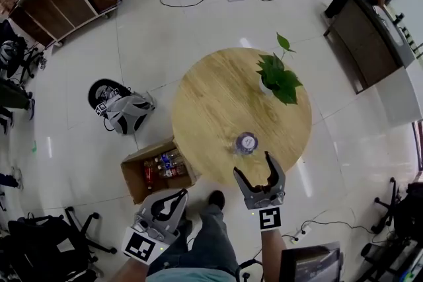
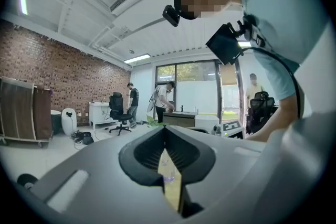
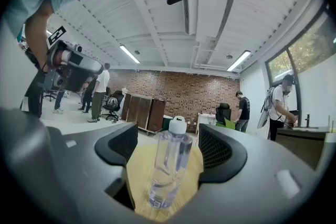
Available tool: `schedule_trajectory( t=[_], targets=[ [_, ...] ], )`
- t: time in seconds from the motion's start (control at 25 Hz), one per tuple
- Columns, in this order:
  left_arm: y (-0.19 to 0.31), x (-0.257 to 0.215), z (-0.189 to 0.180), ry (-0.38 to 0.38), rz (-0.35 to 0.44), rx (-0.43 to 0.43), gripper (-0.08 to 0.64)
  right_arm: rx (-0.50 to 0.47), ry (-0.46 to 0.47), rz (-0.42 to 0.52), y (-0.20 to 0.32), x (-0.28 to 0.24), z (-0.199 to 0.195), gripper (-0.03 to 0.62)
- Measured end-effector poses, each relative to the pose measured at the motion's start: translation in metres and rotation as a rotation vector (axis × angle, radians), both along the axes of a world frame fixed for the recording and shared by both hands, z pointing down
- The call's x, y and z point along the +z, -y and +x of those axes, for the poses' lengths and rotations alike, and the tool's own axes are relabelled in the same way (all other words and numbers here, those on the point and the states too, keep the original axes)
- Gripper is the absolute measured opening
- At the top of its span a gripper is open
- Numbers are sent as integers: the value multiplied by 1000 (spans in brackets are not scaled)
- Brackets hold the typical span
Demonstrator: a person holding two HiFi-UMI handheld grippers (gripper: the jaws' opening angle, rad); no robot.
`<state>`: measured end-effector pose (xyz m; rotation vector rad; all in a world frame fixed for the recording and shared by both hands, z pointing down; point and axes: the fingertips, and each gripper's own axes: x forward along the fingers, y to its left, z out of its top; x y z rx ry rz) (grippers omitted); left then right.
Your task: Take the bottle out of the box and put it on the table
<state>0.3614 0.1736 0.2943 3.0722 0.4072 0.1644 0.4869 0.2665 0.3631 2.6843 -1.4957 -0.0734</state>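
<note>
A clear water bottle with a white cap stands upright on the round wooden table, near its front edge. My right gripper is open just in front of it, above the table's rim. In the right gripper view the bottle stands between the two wide-apart jaws of the right gripper, touching neither pad. My left gripper hangs lower left over the floor, beside the cardboard box. Its fingertips meet, and the left gripper holds nothing.
The box sits on the floor against the table's left front and holds several bottles. A potted plant stands on the table's far right. A grey backpack lies on the floor at left. Office chairs and cables ring the room.
</note>
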Motion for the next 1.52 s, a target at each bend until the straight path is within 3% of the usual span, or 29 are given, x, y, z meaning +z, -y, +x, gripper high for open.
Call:
schedule_trajectory(
  t=[0.28, 0.44, 0.64, 0.84, 1.12, 1.32, 1.4, 1.52],
  targets=[
    [-5, -44, -45, -118, 0, 118, 11, 90, -48, -30, -6, -78, -89, 293],
    [-6, -69, -105, -193, 15, 216, 11, 140, -81, -78, 10, -113, -170, 285],
    [9, -91, -192, -228, 12, 302, 11, 238, -84, -22, 35, -157, -263, 273],
    [16, -118, -256, -275, 5, 350, 11, 235, -114, -38, 50, -192, -334, 258],
    [7, -127, -314, -274, 24, 333, 11, 203, -176, -5, 41, -224, -396, 245],
    [-34, -128, -351, -283, 35, 309, 11, 175, -182, 1, 0, -219, -435, 242],
    [-60, -124, -369, -276, 41, 305, 11, 160, -158, -23, -25, -207, -452, 242],
    [-103, -118, -396, -264, 62, 297, 11, 126, -140, -143, -68, -183, -478, 242]
  ],
)
